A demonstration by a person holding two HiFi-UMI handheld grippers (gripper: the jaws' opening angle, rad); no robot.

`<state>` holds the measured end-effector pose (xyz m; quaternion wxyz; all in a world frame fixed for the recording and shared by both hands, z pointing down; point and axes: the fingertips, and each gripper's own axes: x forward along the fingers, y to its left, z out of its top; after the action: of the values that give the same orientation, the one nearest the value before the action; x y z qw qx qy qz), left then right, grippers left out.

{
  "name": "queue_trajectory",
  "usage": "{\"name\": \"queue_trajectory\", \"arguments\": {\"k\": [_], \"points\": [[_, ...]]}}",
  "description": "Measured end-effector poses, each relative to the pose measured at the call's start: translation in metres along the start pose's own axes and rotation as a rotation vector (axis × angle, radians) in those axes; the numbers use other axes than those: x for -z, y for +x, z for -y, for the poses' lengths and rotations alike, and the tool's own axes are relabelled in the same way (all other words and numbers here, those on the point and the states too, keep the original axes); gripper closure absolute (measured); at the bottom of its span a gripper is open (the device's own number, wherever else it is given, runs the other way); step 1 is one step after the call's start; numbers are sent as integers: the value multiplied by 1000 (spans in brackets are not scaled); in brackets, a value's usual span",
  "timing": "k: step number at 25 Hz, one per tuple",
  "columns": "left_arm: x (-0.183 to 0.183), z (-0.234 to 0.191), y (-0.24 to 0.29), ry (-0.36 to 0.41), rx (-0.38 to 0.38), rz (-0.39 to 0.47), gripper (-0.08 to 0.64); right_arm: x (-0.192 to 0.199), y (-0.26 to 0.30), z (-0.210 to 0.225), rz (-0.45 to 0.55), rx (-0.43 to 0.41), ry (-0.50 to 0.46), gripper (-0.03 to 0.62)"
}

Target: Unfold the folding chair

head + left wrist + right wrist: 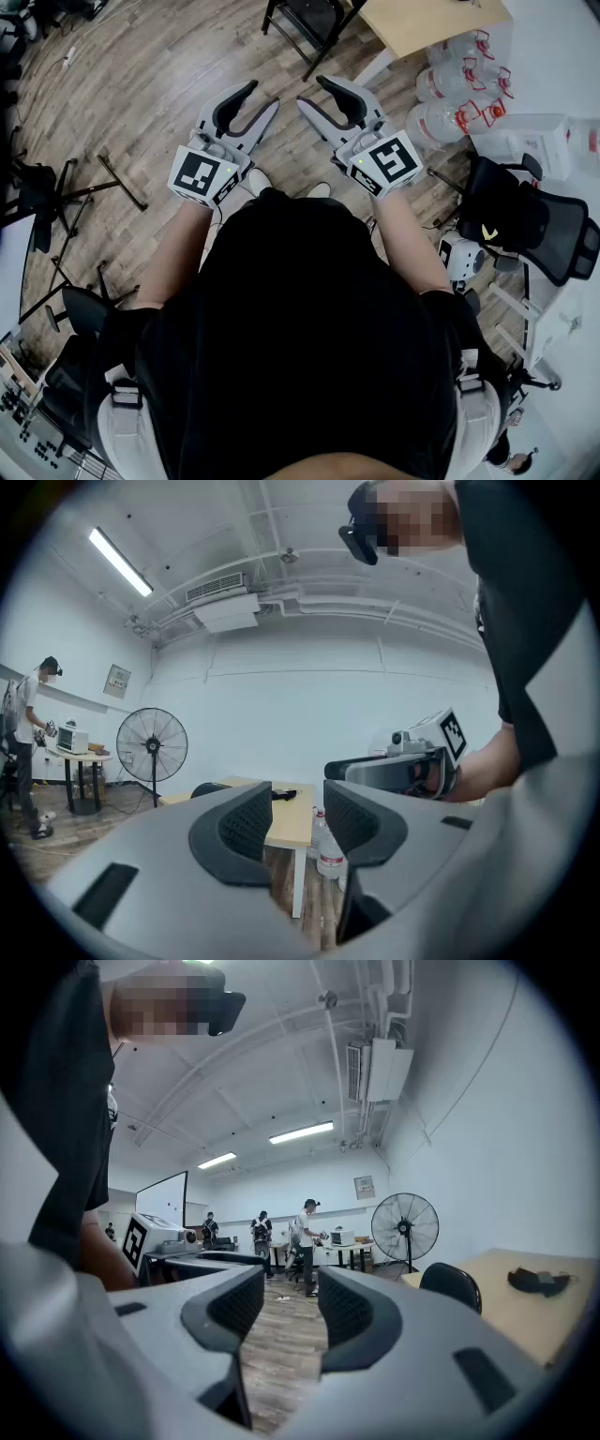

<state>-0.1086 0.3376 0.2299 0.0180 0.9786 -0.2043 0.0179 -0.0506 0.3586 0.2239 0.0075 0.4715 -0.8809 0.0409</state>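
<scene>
Left gripper (262, 95) and right gripper (312, 92) held level, jaws slightly apart, empty; black chair (314, 19) ahead beside table (422, 23)

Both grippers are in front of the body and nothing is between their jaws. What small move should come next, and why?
Probably step forward and bring both grippers toward the black chair beside the table. The left gripper and the right gripper point level with their jaws apart and empty. The chair stands ahead, beyond their tips and untouched.
</scene>
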Motion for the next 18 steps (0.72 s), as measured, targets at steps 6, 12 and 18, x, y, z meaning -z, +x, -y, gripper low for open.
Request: {"name": "queue_trajectory", "arguments": {"k": [6, 12, 18], "points": [[-2, 20, 5, -14, 0, -4, 394, -1, -15, 1, 6, -7, 17, 410], [-4, 29, 14, -7, -13, -8, 393, -1, -32, 12, 48, 26, 75, 409], [-8, 55, 32, 22, 1, -14, 393, 0, -62, 28, 58, 63, 78, 408]]}}
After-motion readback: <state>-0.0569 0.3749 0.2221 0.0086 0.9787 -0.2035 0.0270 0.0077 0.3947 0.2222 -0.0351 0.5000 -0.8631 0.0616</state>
